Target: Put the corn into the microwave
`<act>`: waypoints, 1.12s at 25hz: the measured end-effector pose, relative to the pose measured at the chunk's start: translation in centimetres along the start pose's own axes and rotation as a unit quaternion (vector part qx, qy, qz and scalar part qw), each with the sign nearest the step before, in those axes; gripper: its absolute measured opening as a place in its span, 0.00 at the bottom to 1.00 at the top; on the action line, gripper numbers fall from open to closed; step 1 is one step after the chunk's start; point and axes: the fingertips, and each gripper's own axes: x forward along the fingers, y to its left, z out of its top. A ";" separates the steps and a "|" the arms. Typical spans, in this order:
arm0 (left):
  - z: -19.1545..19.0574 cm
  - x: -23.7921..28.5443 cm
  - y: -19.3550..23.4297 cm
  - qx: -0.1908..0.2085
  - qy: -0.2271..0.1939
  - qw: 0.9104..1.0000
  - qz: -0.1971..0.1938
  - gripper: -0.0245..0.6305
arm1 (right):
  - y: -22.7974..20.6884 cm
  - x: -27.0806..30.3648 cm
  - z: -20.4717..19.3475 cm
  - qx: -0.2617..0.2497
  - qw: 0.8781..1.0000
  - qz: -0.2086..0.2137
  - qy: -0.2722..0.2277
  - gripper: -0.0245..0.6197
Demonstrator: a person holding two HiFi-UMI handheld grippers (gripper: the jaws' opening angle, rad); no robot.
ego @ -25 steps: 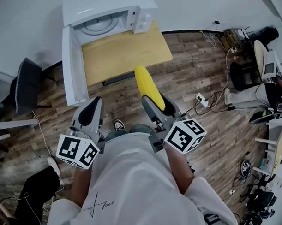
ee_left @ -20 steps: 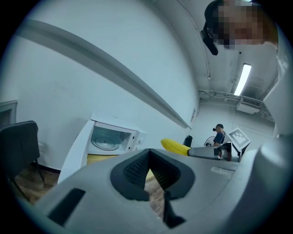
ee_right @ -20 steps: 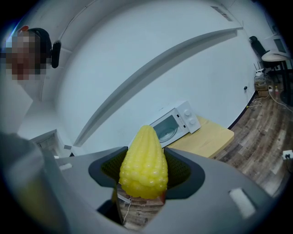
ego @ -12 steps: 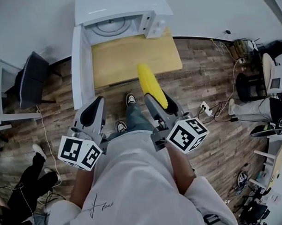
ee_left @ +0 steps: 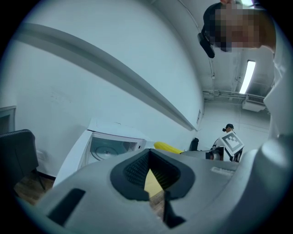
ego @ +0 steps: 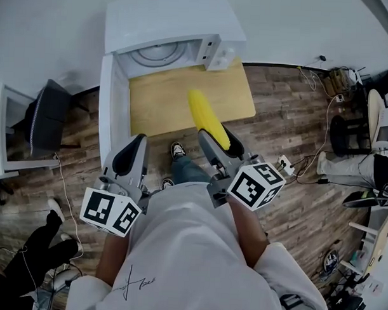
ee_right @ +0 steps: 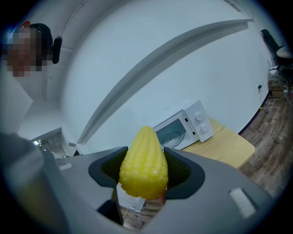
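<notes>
My right gripper (ego: 217,134) is clamped on the corn (ego: 208,120), one dark pad pressing each flank of the cob, jaws held wide by its girth. The corn's long axis runs along the line of the jaws, nearly level, with the tapered tip leading and the blunt end seated back between the pads. Most of the cob juts out past the fingertips. In the head view it slants up and a little left, the tip lying over the near part of the wooden table (ego: 177,96) and aimed toward the microwave (ego: 167,20) at the table's far end. The microwave door (ego: 110,110) is swung fully open on the left, and the glass turntable (ego: 157,54) shows inside the cavity. In the right gripper view the corn (ee_right: 143,160) fills the gap of the right gripper (ee_right: 144,172), its tip rising in front of the open microwave (ee_right: 185,128), which is well apart from it. My left gripper (ego: 133,154) hangs beside the right one, level with it and just below the lower end of the door; its jaws are closed together with nothing in them. In the left gripper view, the left gripper (ee_left: 149,171) shows only a sliver of table between its pads, with the corn (ee_left: 168,147) off to its right.
</notes>
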 end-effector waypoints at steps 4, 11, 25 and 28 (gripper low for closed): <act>0.9 2.9 1.1 -0.003 -0.003 1.000 0.011 0.02 | -1.9 2.1 1.8 0.002 1.000 0.008 0.007 0.44; 2.5 7.4 2.4 0.002 -0.002 1.000 0.031 0.02 | -5.4 5.5 4.9 0.002 1.000 0.022 0.016 0.44; 2.5 14.5 4.1 -0.006 -0.009 0.996 0.088 0.02 | -10.4 10.0 8.2 -0.027 0.997 0.064 0.046 0.44; 1.9 14.9 4.2 -0.010 -0.006 0.995 0.098 0.02 | -10.9 10.4 8.0 -0.038 0.996 0.066 0.054 0.44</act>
